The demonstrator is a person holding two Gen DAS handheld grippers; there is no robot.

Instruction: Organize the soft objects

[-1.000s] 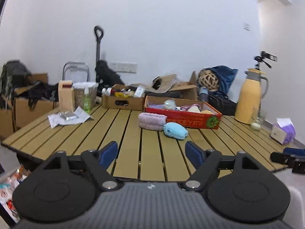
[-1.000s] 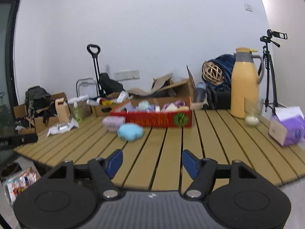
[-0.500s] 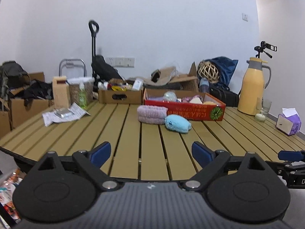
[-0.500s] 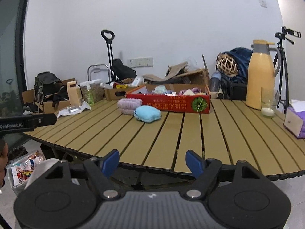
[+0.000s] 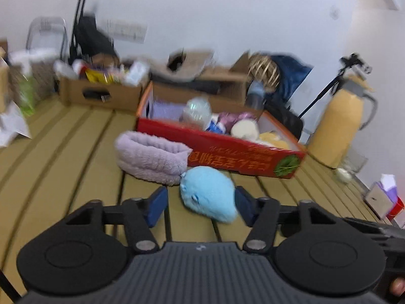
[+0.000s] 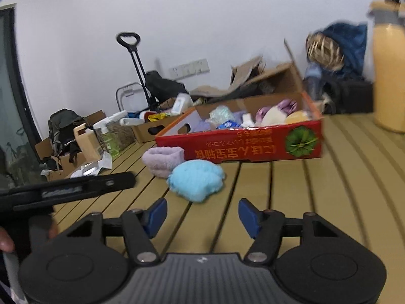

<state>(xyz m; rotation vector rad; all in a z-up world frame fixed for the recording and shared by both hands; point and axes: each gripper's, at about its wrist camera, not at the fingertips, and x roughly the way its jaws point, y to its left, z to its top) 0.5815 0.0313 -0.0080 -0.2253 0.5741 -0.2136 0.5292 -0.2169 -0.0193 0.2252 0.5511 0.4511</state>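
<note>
A light blue plush toy (image 5: 207, 193) (image 6: 196, 179) lies on the slatted wooden table (image 5: 63, 164), touching a folded lilac fluffy cloth (image 5: 152, 157) (image 6: 163, 158). Behind both stands a red cardboard box (image 5: 227, 152) (image 6: 240, 147) holding several soft items. My left gripper (image 5: 201, 207) straddles the blue plush and its jaws are closing; a gap still shows at the left pad (image 5: 158, 206). My right gripper (image 6: 202, 216) sits just short of the plush with nothing between its fingers, its jaws closing too. The left gripper's body (image 6: 76, 190) shows as a black bar in the right wrist view.
A yellow thermos (image 5: 339, 126) (image 6: 387, 76) and a small glass (image 5: 351, 162) stand right of the red box. A purple tissue box (image 5: 382, 195) sits near the table's right edge. A brown carton of bottles (image 5: 101, 93) and papers (image 5: 10, 126) occupy the far left.
Both grippers have swept forward over the table to the blue plush. The left jaws now stand either side of it and are narrower than before; the right jaws have narrowed slightly.
</note>
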